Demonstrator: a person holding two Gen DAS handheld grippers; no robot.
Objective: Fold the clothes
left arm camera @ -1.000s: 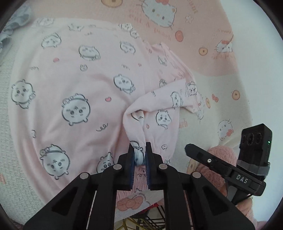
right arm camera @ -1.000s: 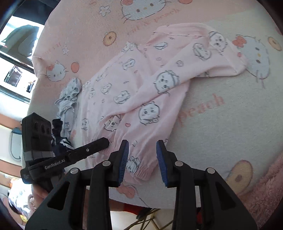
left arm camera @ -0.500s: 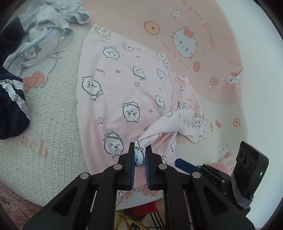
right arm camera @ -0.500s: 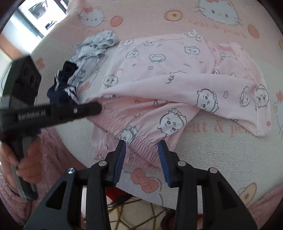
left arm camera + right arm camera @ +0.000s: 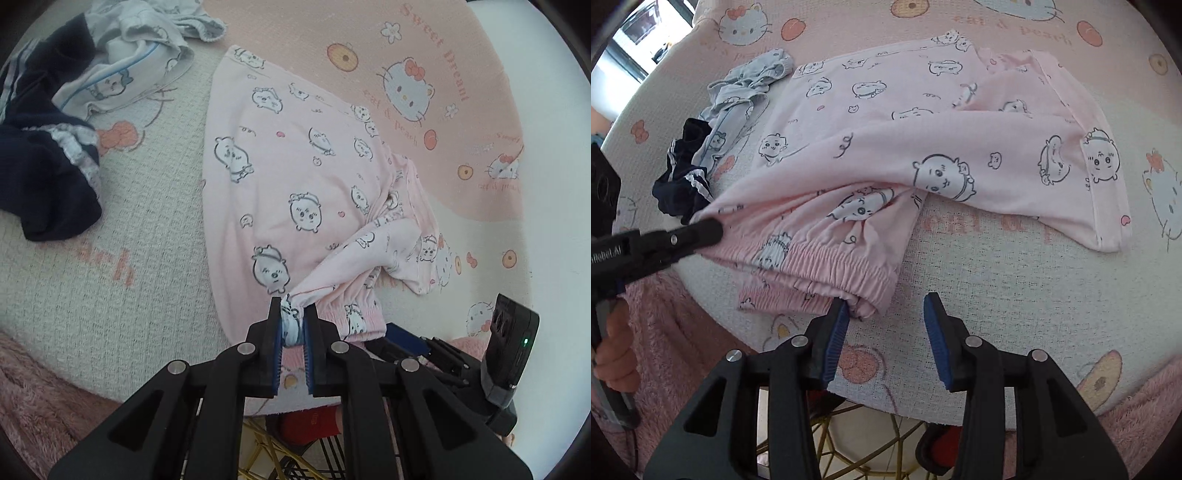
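Pink pyjama trousers (image 5: 288, 166) printed with cartoon animals lie on a Hello Kitty blanket (image 5: 110, 258). My left gripper (image 5: 293, 317) is shut on a bunched bit of the pink cloth near the table's front edge, and a taut fold runs from it to the right. In the right wrist view the left gripper (image 5: 714, 229) comes in from the left at the same fold. One trouser leg (image 5: 997, 162) lies folded across the other. My right gripper (image 5: 886, 314) stands open at the corner of the elastic waistband (image 5: 842, 273); the cloth brushes its left pad (image 5: 836, 325) but is not pinched.
A navy garment (image 5: 44, 166) and a pale blue-white one (image 5: 129, 62) lie crumpled at the far left. Pink fuzzy cloth (image 5: 29, 398) hangs at the table's edge. A gold wire frame (image 5: 868, 443) shows below. A hand (image 5: 613, 350) holds the left gripper's handle.
My left gripper has dragged its pinched cloth toward the front left, and the crumpled garments have come into view. My right gripper's jaws have widened and it has moved to the waistband corner.
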